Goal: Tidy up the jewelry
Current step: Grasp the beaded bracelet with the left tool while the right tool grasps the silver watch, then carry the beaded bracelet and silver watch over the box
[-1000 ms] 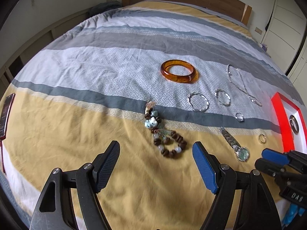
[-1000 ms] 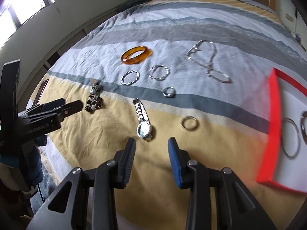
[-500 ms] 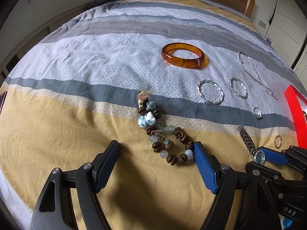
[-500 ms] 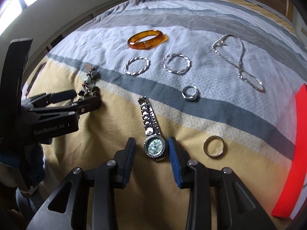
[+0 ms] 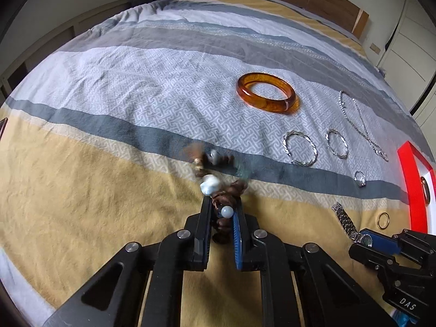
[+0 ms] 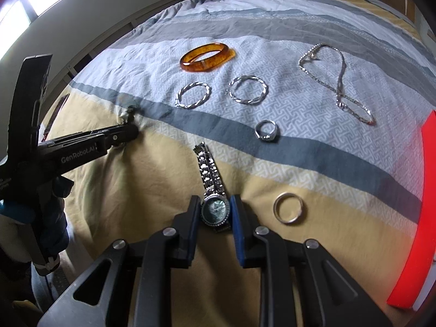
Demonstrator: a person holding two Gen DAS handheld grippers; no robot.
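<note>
both jaws just closed: left gripper (image 5: pixel 221 219) pinches bead bracelet (image 5: pixel 218 188), right gripper (image 6: pixel 213 212) watch (image 6: pixel 215 208).

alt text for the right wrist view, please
The right gripper is closed on the face of a silver watch lying on a striped bedspread. Beyond lie an amber bangle, two twisted silver hoops, rings, a chain; the left gripper is at left.

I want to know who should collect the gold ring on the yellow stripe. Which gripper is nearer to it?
Right. The right gripper, closed on the watch, sits just beside the gold ring; the left gripper holds the beaded bracelet farther away.
</note>
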